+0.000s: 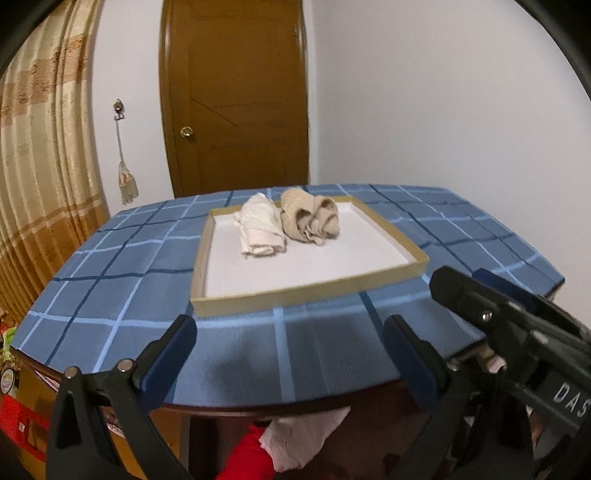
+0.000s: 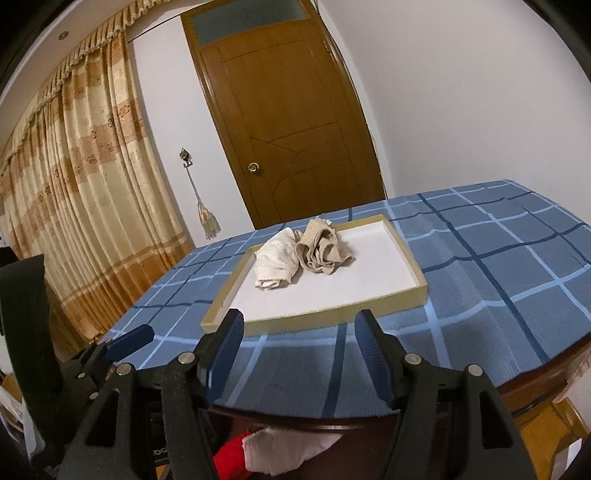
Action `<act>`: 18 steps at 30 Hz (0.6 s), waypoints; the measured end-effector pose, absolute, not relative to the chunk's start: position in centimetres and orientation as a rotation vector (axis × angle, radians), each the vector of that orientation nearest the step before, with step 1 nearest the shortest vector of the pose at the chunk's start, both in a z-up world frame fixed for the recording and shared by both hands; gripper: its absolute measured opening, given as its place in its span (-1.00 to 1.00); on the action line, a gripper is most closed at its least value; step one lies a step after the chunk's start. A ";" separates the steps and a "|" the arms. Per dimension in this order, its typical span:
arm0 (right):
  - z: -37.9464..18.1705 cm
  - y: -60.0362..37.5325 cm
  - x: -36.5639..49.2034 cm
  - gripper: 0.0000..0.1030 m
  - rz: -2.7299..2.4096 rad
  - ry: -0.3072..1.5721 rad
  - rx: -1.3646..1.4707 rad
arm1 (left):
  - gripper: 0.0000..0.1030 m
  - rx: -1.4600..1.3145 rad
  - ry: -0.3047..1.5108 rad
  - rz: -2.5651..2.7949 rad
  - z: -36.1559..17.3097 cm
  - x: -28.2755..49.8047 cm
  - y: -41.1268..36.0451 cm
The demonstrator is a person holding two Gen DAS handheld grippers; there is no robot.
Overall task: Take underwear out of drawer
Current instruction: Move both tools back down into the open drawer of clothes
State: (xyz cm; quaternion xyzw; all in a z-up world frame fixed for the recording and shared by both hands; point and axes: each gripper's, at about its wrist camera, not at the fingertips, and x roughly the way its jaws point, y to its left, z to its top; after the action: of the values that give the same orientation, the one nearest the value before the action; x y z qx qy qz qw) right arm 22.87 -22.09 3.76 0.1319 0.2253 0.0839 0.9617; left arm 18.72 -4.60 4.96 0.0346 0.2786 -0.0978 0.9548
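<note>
Right wrist view alone shows the door's glass transom (image 2: 251, 20); both grippers (image 1: 291, 354) (image 2: 297, 354) spread, empty.

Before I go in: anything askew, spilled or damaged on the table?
Nothing stands out. The tray lies flat on the checked cloth, slightly turned to the table edge. The white roll and the beige roll lie side by side at its far end. Both grippers are open and empty.
</note>
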 end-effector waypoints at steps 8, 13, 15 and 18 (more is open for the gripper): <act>1.8 -23.4 20.5 0.26 0.160 0.525 0.276 | 0.99 0.089 0.632 -0.197 2.1 17.5 -3.8; 0.2 -23.9 19.1 0.26 0.165 0.585 0.264 | 0.99 0.119 0.696 -0.213 -0.3 16.7 -3.4; -0.4 -24.2 18.7 0.26 0.171 0.608 0.258 | 0.99 0.132 0.736 -0.216 -1.5 16.4 -2.9; -1.6 -24.6 18.1 0.26 0.186 0.662 0.242 | 0.99 0.150 0.794 -0.235 -2.9 16.0 -2.5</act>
State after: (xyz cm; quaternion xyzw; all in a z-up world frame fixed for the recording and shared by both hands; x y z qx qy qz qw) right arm 18.10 -24.61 -1.55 0.1185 0.3236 0.0911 0.9343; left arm 16.02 -2.47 -2.92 0.0728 0.3855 -0.1143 0.9127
